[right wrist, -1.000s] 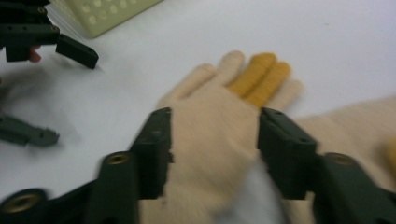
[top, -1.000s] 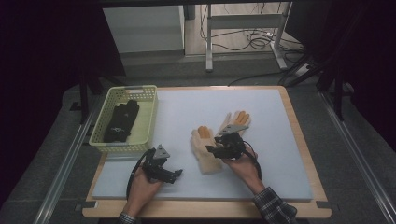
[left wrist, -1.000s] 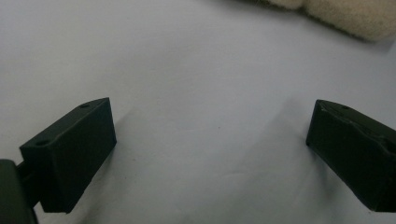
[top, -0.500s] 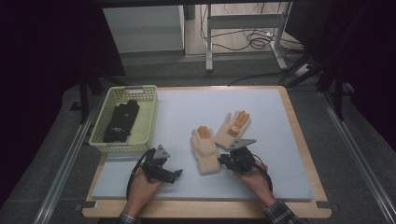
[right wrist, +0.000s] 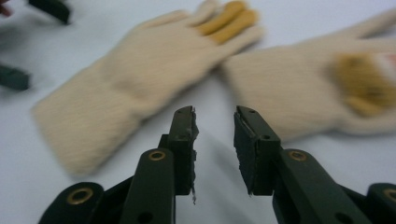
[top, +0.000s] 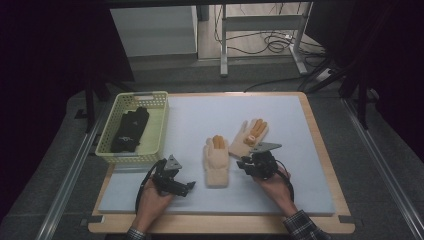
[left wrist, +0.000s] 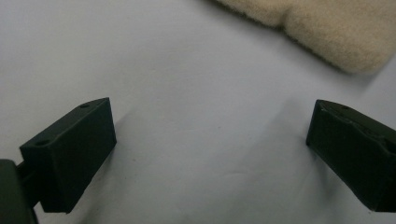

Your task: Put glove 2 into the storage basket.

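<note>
While two cream knitted gloves lie side by side at the centre of the high view on a pale blue mat point(top: 310, 165), the right gripper point(top: 248, 165) sits at the cuff end of the right glove point(top: 248, 136), just right of the left glove point(top: 216, 161). Its jaws, which have just been opening a little, stand slightly apart on nothing. The left gripper point(top: 187, 186), lower left, rests wide open and empty. A fresh grasp seems under way; next, close on a cuff. A yellow basket point(top: 159, 131) waits upper left
</note>
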`<act>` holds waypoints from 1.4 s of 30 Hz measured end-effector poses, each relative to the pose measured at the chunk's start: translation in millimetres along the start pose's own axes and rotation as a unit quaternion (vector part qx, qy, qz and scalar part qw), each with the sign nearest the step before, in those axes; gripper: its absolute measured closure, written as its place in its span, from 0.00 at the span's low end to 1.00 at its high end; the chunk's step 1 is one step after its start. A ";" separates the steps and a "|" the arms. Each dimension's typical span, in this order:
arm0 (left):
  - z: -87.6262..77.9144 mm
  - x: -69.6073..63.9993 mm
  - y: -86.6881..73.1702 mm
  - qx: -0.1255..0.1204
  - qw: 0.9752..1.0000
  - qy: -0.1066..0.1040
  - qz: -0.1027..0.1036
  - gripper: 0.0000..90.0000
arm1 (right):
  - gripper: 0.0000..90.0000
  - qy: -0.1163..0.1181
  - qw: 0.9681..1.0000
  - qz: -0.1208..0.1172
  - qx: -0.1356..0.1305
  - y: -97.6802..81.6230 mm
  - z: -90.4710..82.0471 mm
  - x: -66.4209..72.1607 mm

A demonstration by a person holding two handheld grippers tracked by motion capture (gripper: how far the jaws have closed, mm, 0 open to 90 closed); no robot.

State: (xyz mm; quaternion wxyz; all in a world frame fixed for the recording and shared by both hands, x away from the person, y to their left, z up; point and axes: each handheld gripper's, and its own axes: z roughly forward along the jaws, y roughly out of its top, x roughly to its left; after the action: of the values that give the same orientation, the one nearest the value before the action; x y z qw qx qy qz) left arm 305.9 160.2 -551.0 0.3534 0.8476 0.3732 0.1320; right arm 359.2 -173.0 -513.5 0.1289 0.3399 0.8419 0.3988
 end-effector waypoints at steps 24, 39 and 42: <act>0.0 0.0 0.0 0.000 1.000 0.000 0.000 0.02 | 0.62 -0.128 0.991 0.045 0.013 24.0 43.9 -61.1; 0.0 0.1 0.0 0.000 1.000 -0.001 -0.001 0.02 | 0.68 -0.095 0.995 0.024 -0.032 28.6 -11.1 -67.2; 0.0 0.1 0.0 0.000 1.000 -0.001 -0.001 0.02 | 0.68 -0.072 0.996 0.017 -0.042 31.9 -23.4 -62.5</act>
State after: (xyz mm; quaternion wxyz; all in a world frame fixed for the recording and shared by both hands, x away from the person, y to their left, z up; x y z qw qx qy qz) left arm 305.9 160.3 -551.0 0.3536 0.8475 0.3735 0.1311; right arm 408.7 -214.5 -477.6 0.1962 0.3762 0.8071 0.4106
